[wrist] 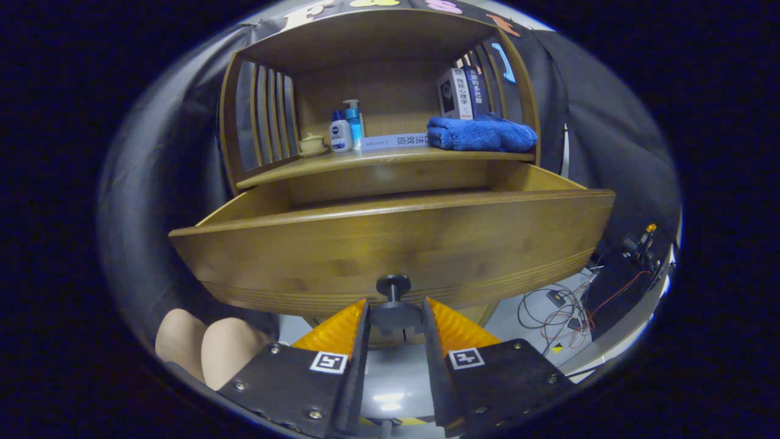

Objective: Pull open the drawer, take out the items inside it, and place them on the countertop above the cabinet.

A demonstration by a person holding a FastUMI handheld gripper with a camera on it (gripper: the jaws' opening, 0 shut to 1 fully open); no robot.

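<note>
The drawer [390, 244] stood pulled out of the wooden cabinet [378, 73] towards the camera, its long axis running left to right and its front panel facing the gripper [395, 314]. The view sat below the drawer's top edge, so its contents could not be seen. A dark round knob [393, 305] projected from the lower middle of the front panel, its stem pointing near, straight at the gripper. The jaws stood narrow, one finger on each side of the knob's head and close against it; whether both pressed on it could not be told.

On the desk [378, 160] above the drawer, inside the cabinet's open shelf, lay a folded blue towel [481, 134] at the right, with upright books [463, 92] behind it. A flat book [393, 141] lay at the middle. Two bottles [346, 128] and a small lidded cup [312, 144] stood at the left.

Part of a person's hand [207, 347] showed near left of the gripper. Loose cables [567, 305] lay on the floor at the right.
</note>
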